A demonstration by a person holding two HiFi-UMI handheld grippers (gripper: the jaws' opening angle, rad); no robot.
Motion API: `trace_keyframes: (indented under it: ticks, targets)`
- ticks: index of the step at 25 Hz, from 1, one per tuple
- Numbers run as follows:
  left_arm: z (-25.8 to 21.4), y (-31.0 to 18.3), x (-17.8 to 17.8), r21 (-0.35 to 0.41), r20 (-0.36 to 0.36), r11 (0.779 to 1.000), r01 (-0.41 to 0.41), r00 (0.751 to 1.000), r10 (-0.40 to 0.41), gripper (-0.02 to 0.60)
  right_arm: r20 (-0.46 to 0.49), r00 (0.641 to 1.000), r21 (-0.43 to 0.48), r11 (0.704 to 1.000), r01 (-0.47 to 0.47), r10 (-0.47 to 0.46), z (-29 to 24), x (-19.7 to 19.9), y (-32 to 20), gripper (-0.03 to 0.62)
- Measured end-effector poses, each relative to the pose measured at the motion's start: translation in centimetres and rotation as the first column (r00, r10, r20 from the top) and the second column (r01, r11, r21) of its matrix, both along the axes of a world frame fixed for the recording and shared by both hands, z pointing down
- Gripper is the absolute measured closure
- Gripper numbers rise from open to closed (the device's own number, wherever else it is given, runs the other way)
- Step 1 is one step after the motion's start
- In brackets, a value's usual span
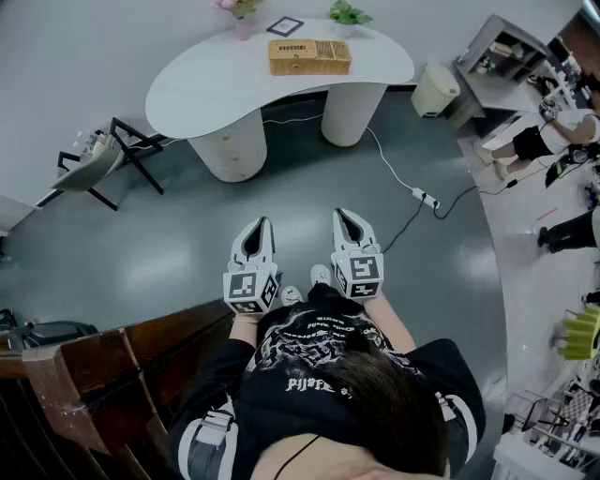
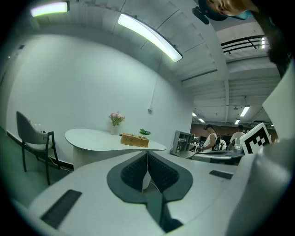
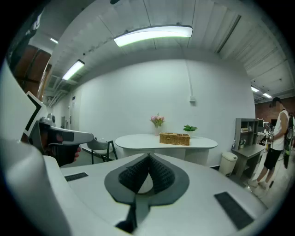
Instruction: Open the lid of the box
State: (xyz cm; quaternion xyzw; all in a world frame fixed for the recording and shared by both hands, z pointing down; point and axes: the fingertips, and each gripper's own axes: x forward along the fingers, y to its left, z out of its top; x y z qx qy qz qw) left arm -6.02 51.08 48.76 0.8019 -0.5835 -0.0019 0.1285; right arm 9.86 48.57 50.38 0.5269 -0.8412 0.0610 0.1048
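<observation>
A woven wicker box point(image 1: 309, 57) with its lid down sits on the white curved table point(image 1: 206, 84) across the room; the box also shows far off in the left gripper view point(image 2: 135, 139) and in the right gripper view point(image 3: 174, 138). My left gripper point(image 1: 262, 225) and right gripper point(image 1: 345, 217) are held side by side in front of my body, well short of the table. Both have their jaws closed tip to tip, with nothing between them.
A pink flower vase point(image 1: 242, 21), a small green plant point(image 1: 347, 13) and a black-framed card point(image 1: 285, 26) stand on the table by the box. A dark chair point(image 1: 98, 159) is at the left, a white bin point(image 1: 434, 89) and a power strip with cable point(image 1: 424, 198) at the right. People stand at the far right point(image 1: 539, 141). A wooden bench point(image 1: 103, 375) is beside me.
</observation>
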Motion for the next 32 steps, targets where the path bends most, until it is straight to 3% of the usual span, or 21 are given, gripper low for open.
trace_keyframes:
  ticks: [17, 25, 32]
  targets:
    - [0.6, -0.5, -1.9, -0.01, -0.016, 1.0, 0.02, 1.0, -0.02, 0.557, 0.047, 0.999, 0.031, 1.0, -0.002, 0.0, -1.2, -0.9, -1.7, 0.569]
    - [0.8, -5.8, -1.4, -0.001, 0.003, 0.999, 0.053, 0.999, -0.053, 0.557, 0.029, 0.997, 0.014, 0.997, 0.077, -0.077, 0.6, -1.0, -7.2, 0.569]
    - [0.2, -13.9, -0.5, -0.004, 0.019, 0.997, 0.071, 0.997, -0.071, 0.557, 0.019, 0.991, -0.022, 0.991, 0.132, -0.132, 1.5, -0.5, -15.6, 0.568]
